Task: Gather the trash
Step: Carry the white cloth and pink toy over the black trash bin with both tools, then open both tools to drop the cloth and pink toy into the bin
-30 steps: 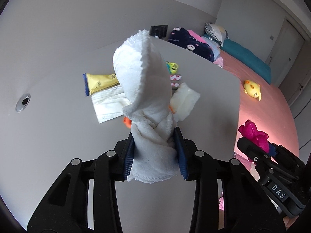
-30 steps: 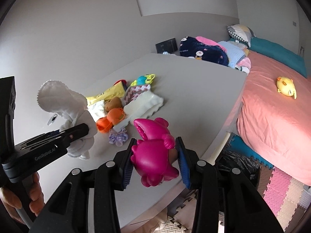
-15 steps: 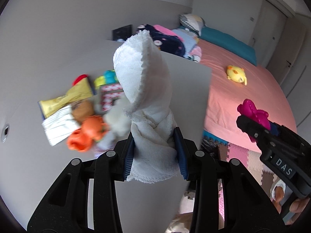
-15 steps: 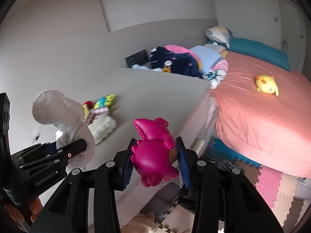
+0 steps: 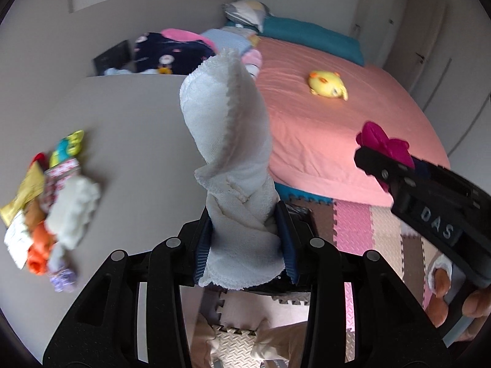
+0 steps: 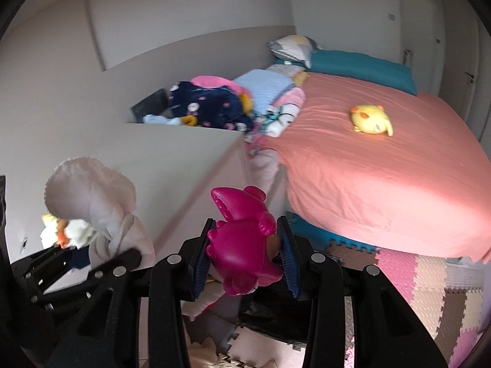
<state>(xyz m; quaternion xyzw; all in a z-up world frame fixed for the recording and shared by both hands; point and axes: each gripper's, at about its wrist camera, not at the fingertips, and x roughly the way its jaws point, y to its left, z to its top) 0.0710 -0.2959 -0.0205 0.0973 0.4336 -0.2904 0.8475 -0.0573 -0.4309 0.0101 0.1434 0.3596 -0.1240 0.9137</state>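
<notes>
My left gripper point(image 5: 244, 242) is shut on a white cloth point(image 5: 228, 141) that stands up between its pads; it is held past the grey table's point(image 5: 138, 128) front edge, over the floor mats. The cloth also shows in the right wrist view point(image 6: 92, 193). My right gripper point(image 6: 244, 251) is shut on a magenta plastic toy point(image 6: 242, 245), also seen at the right of the left wrist view point(image 5: 383, 145). A black trash bag point(image 6: 276, 316) lies on the floor just below the right gripper. A pile of wrappers and small toys point(image 5: 52, 202) stays on the table at the left.
A bed with a pink sheet point(image 6: 383, 168) and a yellow plush point(image 6: 371, 119) fills the right. Folded clothes point(image 6: 214, 104) lie at the table's far end. Foam puzzle mats point(image 5: 362, 230) cover the floor between table and bed.
Both grippers have swung right, away from the table pile toward the table edge and floor, still holding the cloth and the magenta toy. The black bag has come into view below.
</notes>
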